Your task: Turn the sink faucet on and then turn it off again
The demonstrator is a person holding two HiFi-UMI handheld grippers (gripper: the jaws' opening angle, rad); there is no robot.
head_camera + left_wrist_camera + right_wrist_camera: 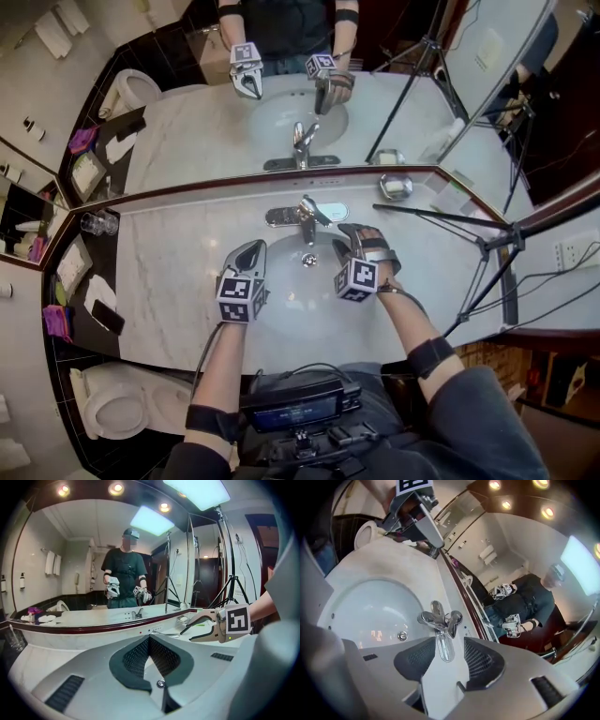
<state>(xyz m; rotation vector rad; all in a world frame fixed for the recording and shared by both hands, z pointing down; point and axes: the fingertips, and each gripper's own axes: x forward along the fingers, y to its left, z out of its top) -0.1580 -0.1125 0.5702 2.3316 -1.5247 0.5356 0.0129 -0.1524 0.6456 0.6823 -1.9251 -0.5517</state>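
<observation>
The right gripper [446, 643] has its jaws spread wide and holds nothing. The end of the faucet's chrome lever [443, 649] lies in the gap between them, and neither pad presses on it. Just ahead of the jaws stands the faucet [439, 618] itself, at the back rim of the white sink basin [365, 606]. The drain [402, 635] sits to the left of the jaws. Further left, over the basin's other side, the left gripper [247, 249] is squeezed shut and empty, well apart from the faucet. Beyond the faucet runs the marble countertop [173, 272], backed by the mirror [216, 112]. A soap dish [395, 186] sits beyond the right gripper, to its right. A glass [98, 223] stands far off to its left.
</observation>
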